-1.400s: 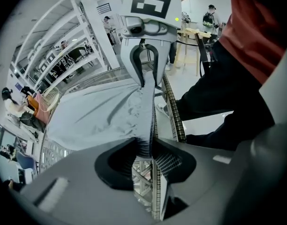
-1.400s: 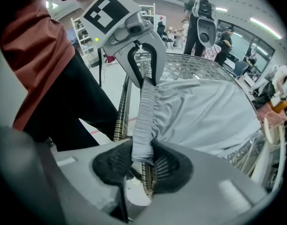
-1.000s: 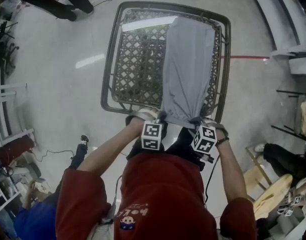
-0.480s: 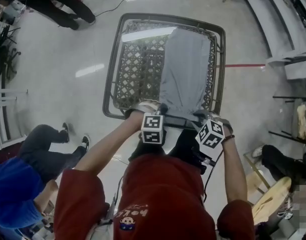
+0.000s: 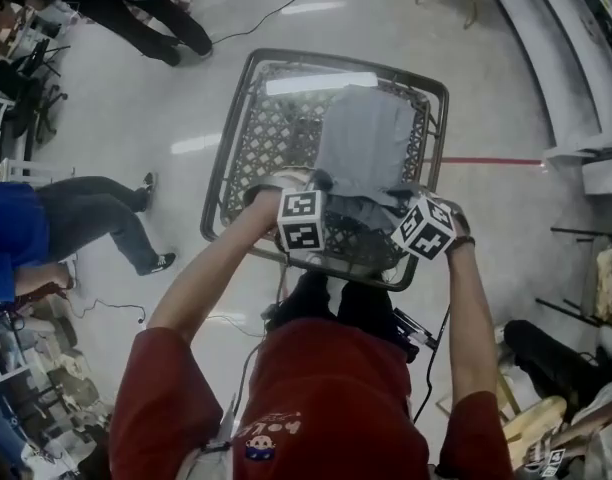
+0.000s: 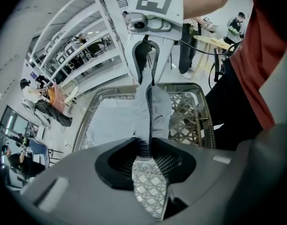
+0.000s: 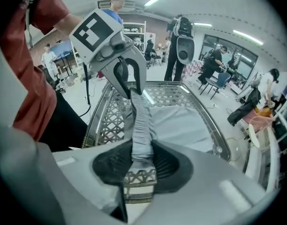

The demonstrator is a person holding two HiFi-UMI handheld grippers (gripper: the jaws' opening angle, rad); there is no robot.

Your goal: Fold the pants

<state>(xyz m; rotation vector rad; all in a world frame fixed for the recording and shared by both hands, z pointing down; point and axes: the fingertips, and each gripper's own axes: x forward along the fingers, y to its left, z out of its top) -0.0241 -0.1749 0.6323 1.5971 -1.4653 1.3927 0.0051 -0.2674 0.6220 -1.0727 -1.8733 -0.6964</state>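
- Over a metal lattice table, grey pants lie along its right side, their near end lifted off the mesh
- Left gripper has its jaws clamped on one corner of that lifted end; right gripper is clamped on the other corner
- Likely step: the first fold, bringing the near end over the far end
- Next move probably calls for carrying both corners forward together, kept level, and laying them squarely on the far edge before letting go
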